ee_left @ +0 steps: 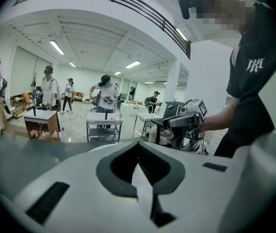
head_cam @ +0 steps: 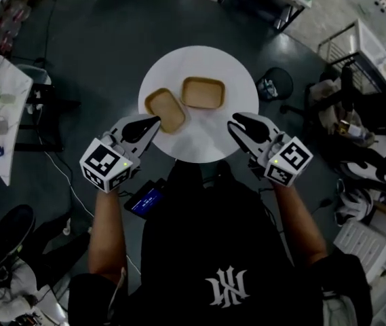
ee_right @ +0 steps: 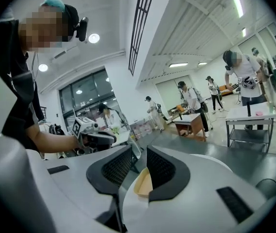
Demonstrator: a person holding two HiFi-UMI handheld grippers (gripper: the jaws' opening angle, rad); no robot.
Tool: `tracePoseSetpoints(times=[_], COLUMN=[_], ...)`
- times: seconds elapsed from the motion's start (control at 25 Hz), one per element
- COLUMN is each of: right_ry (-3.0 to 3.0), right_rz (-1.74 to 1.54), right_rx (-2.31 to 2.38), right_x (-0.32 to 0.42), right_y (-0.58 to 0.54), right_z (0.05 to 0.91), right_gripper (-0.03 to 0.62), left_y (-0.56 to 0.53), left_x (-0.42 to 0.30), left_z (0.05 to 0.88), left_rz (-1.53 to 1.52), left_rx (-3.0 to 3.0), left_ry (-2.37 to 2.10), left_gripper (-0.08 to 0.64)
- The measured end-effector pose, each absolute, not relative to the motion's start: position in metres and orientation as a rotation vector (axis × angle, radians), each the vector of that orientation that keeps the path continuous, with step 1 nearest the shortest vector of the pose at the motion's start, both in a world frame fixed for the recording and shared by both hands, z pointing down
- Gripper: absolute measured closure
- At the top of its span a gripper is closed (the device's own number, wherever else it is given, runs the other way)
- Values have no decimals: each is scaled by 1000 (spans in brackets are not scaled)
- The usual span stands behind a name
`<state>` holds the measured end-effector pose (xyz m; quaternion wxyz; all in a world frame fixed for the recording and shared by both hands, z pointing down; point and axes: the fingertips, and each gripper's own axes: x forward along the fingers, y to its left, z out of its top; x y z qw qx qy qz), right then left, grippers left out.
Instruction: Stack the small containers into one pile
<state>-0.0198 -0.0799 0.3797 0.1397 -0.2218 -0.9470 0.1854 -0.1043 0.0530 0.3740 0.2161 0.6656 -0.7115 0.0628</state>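
Left hand-held gripper [head_cam: 153,120] pressed together, 8 o'clock on desk [head_cam: 199,148] | right hand-held gripper [head_cam: 233,122] slightly spread, 4 o'clock | first container [head_cam: 165,109] at 9 | second container [head_cam: 203,92] at 12, unstacked

Desk [head_cam: 206,140] top is bare along the near edge and the right side, so passage is free there. Only obstacles on it are the nearer container [head_cam: 165,109], close by the tips of the left hand-held gripper [head_cam: 156,120], and the farther container [head_cam: 203,92], just beside it. Right hand-held gripper [head_cam: 234,123] faces bare surface.
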Motion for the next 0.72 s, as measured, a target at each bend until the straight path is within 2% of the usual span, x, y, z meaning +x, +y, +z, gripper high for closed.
tracePoseSetpoints(times=[0.44, 0.72], right_ry=[-2749, -2697], right_rz=[557, 583], right_rx=[-394, -294], right_x=[-62, -82], right_y=[-80, -111], right_z=[394, 422], right_gripper=[482, 468], left_y=[42, 22], left_x=[-152, -170], left_z=[408, 463], left_rz=[155, 155], left_rx=[1928, 1835], left_ry=[-1776, -1692], left_gripper=[554, 527])
